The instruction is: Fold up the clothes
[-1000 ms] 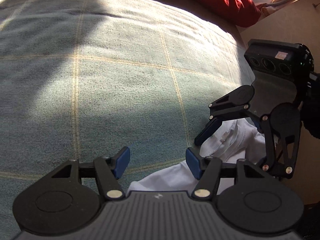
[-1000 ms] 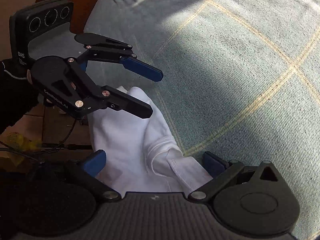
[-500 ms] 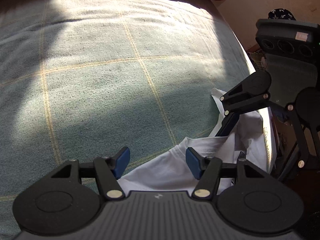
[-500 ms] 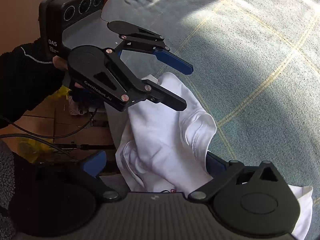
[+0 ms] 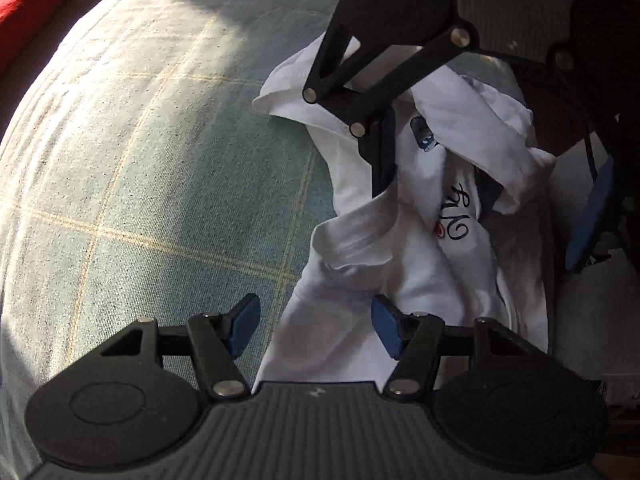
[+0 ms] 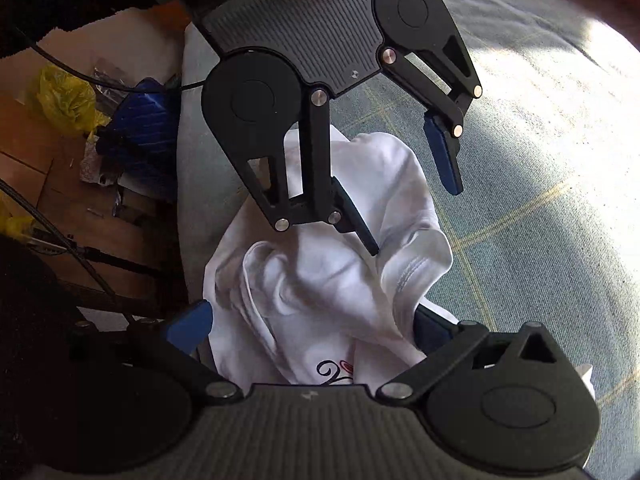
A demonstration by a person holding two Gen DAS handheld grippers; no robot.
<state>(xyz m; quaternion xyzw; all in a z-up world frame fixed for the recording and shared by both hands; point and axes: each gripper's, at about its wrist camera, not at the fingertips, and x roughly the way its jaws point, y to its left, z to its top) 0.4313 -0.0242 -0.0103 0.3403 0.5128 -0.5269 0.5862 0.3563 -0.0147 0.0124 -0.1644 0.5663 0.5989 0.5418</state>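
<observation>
**Both grippers open over crumpled white shirt at bed edge**

White shirt (image 5: 400, 248) lies bunched and creased at the edge of the bed, partly on the green checked bedspread (image 5: 140, 180), partly hanging over the side. Dark printed lettering and a small blue label show among the folds; in the right wrist view the print peeks out near the bottom of the heap (image 6: 320, 280).

Left gripper (image 5: 316, 326) sits low over the near end of the shirt, jaws wide apart, blue pads either side of the cloth, nothing clamped. Right gripper (image 6: 310, 326) likewise spread wide with the cloth mounded between its fingers; its right pad is mostly hidden by fabric. Cannot tell whether the pads touch the cloth.

Each gripper shows in the other's view, coming from the far side, one finger pressed down into the folds.

Red fabric (image 5: 28, 4) at the top-left corner of the bed. Beside the bed: yellow plastic bag (image 6: 64, 100), blue item (image 6: 140, 136), black cables (image 6: 80, 256).
</observation>
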